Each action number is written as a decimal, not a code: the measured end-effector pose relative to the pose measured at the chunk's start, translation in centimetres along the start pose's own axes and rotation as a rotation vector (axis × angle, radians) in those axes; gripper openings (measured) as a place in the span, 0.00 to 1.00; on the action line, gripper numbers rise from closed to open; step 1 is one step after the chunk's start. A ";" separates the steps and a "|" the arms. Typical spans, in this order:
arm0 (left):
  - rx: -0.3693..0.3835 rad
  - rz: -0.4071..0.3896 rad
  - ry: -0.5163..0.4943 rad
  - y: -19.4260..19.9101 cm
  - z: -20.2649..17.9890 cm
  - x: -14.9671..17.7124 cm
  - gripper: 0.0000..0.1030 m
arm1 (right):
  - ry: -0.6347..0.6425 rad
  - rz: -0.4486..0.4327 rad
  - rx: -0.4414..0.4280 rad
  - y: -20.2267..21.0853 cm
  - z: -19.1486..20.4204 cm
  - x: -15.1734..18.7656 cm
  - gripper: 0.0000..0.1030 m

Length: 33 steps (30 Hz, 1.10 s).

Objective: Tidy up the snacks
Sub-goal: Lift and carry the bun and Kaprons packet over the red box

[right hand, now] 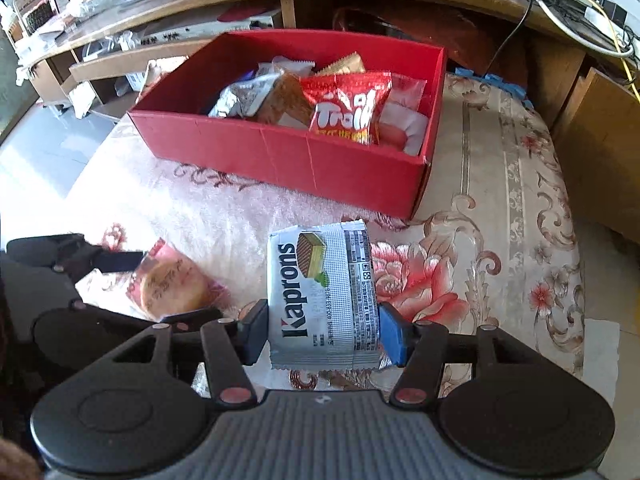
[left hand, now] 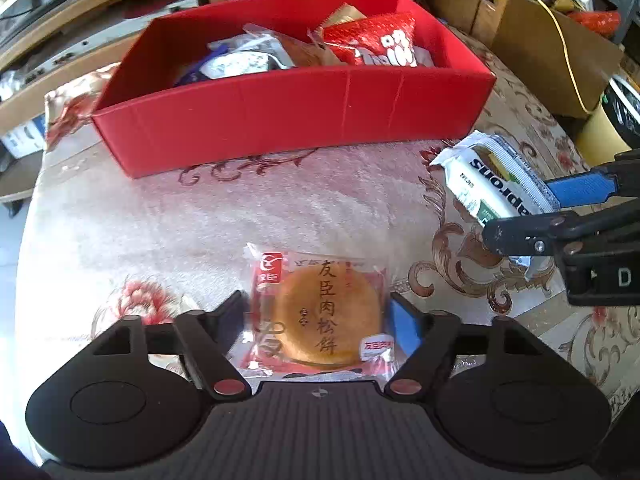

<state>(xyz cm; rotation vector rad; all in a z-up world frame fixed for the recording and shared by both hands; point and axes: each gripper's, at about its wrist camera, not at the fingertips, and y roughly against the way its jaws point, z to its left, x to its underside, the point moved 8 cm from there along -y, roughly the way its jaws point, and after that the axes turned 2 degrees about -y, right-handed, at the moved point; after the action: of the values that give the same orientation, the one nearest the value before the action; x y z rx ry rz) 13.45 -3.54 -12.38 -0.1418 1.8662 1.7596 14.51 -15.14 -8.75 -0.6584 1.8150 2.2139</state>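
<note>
Snacks fill a red box point(left hand: 288, 120) that stands at the far side of a table covered with a floral cloth point(left hand: 320, 208); inside it lie a red bag with white lettering point(right hand: 348, 108), a silver packet point(right hand: 240, 98) and several other wrappers heaped together. Nearer the cameras, the left gripper point(left hand: 320, 316) has its two fingers on either side of a clear-wrapped round pastry point(left hand: 324, 312) printed with Chinese characters, the black finger at the wrapper's left edge and the blue-padded finger at its right edge, pinching it. In the right wrist view that same pastry packet appears low on the left, with the left gripper's dark finger against its edge. The right gripper point(right hand: 324, 330) clamps a white wafer packet marked Kaprons point(right hand: 320, 296) between its black finger and its blue pad, the packet pointing away from the camera toward the box. From the left wrist view the wafer packet sits off to the right, in front of the box's near right corner and apart from the box wall. Behind the table, wooden shelving point(right hand: 280, 4) and cardboard boxes point(left hand: 552, 48) crowd the background.
</note>
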 end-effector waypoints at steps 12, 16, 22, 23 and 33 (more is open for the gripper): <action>0.016 -0.086 0.067 3.7 0.4 -1.1 0.69 | -0.012 -0.074 -0.025 2.2 0.0 -0.6 0.54; 0.000 -0.112 0.087 4.8 1.1 -2.0 0.69 | -0.017 -0.092 -0.023 2.7 0.0 -1.0 0.54; -0.007 -0.163 0.091 5.6 1.7 -4.5 0.69 | -0.013 -0.122 -0.009 3.0 0.3 -2.3 0.54; -0.007 -0.175 0.091 5.7 1.7 -5.0 0.69 | -0.016 -0.123 -0.006 3.0 0.2 -2.5 0.54; 0.005 -0.254 0.078 5.1 1.8 -9.6 0.70 | -0.044 -0.178 0.027 2.9 -0.5 -6.6 0.54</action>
<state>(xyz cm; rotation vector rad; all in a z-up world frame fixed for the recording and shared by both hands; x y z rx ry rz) 19.81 -3.98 -3.40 -0.4319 1.8168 1.5959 19.24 -15.48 -3.25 -0.7303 1.6914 2.0692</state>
